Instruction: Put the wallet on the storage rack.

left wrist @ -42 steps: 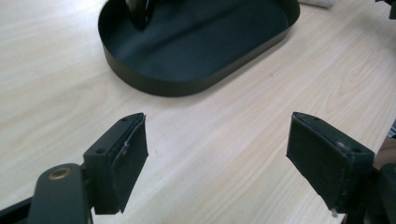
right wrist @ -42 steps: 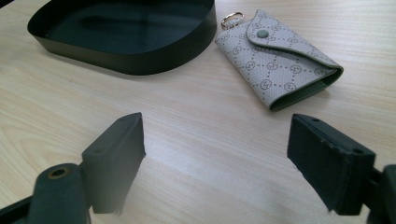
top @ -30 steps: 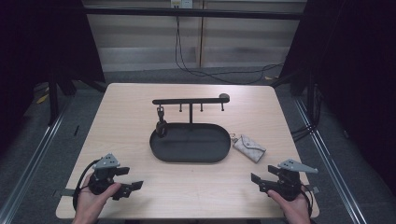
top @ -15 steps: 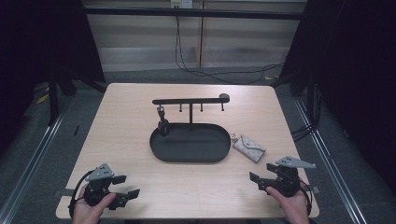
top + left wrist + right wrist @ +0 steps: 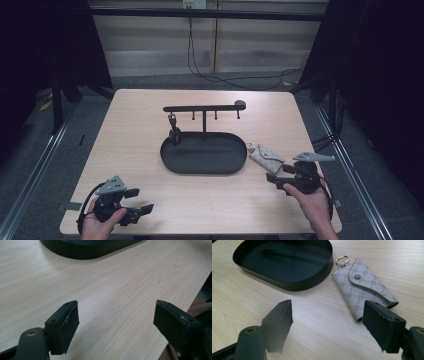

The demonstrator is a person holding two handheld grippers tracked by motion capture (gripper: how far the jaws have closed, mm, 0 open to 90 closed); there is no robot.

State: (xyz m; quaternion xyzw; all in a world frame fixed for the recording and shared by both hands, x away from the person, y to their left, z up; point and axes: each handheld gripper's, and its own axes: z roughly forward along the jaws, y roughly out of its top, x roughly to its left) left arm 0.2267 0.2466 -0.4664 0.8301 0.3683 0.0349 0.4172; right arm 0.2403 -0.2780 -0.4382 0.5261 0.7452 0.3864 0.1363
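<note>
Nearest the person, the left tongs [image 5: 131, 210] are resting low over the near left corner of the desk [image 5: 135, 130], jaws spread wide with only bare wood between them; they are idling, well apart from everything else. On the near right, the right tongs [image 5: 276, 179] are hovering just short of the key pouch [image 5: 364, 287], released and gripping nothing, though their jaws have just been closing in from a wider spread with nothing yet between them. In the right gripper view the pouch is lying flat on the desk just ahead of the right jaw, its flap snapped shut and its metal ring [image 5: 342, 260] pointing toward the tray [image 5: 284, 282], which it is lying just beside without being in it. The tongs are probably lining up on the pouch's near end. Farther off, the dark oval tray is sitting mid-desk, and behind it a stand with a hook rail [image 5: 202, 108] is rising; one small thing is hanging from its left hook [image 5: 173, 131], possibly a key, too small to tell. The other hooks are free, likely meant for the ring.
</note>
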